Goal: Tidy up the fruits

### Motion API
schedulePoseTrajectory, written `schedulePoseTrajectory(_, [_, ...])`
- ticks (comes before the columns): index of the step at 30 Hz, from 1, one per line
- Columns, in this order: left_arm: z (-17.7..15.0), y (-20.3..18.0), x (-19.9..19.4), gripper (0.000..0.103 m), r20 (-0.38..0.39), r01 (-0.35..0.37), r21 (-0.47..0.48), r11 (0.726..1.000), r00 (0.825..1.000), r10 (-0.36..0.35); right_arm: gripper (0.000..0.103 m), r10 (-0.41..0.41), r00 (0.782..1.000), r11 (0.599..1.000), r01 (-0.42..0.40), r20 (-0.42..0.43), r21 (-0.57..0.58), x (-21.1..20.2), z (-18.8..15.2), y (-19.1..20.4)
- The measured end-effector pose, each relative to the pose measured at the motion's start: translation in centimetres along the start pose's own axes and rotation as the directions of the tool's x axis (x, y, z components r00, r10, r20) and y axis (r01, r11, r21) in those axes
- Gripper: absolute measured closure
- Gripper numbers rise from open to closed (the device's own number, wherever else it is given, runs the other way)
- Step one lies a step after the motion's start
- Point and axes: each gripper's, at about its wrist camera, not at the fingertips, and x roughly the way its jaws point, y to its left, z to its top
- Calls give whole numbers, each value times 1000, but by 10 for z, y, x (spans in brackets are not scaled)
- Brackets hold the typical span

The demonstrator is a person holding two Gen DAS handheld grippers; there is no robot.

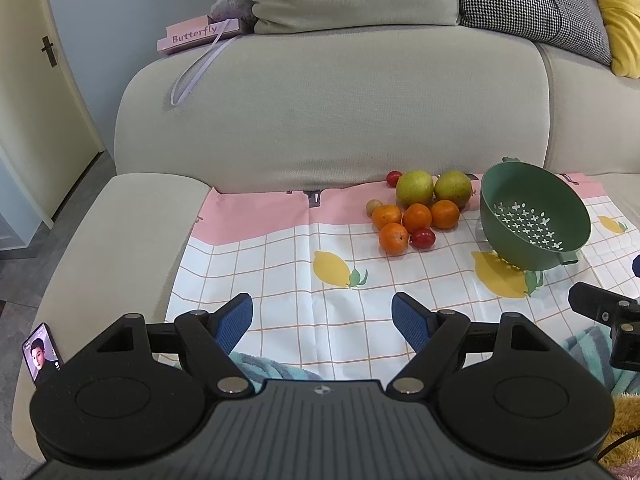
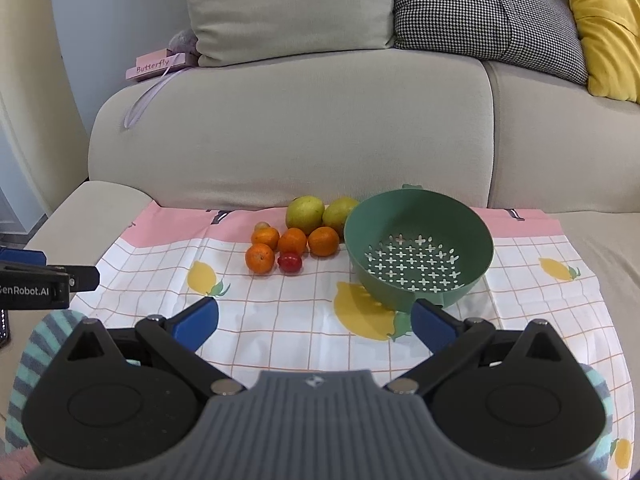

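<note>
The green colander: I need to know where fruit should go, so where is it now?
In both wrist views the green colander sits empty on the lemon-print cloth, just right of the fruit pile, ahead of the right gripper.

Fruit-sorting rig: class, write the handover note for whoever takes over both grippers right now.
Left gripper: jaws open, empty, held above the cloth's near edge.
Right gripper: jaws open, empty, just in front of the green colander.
Fruit: two green fruits, four oranges and small red fruits lie clustered on the lemon-print cloth, left of the colander.
Done: nothing; the colander is empty.
Left: presumably move every fruit into the colander.
</note>
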Motion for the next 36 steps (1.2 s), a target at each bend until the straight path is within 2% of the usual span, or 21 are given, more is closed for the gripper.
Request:
schedulePoseTrajectory(22, [-3, -6, 6, 10, -17, 25, 13, 1000, 1000, -25, 4, -21, 999, 999, 23, -33, 40, 4, -3, -2])
schedulePoseTrajectory(27, [-3, -10, 5, 10, 4, 85, 31, 996, 996, -85, 4, -15, 1000, 999, 16, -16, 37, 7, -5, -3])
schedulePoseTrajectory(31, [-1, -13, 11, 15, 6, 128, 39, 991, 992, -128, 5, 9, 1000, 999, -8, -15, 37, 13, -5, -5])
schedulePoseTrajectory(36, [2, -14, 24, 26, -20, 212, 27, 977, 977, -211, 20, 29, 999, 999, -29, -16, 18, 25, -3, -4])
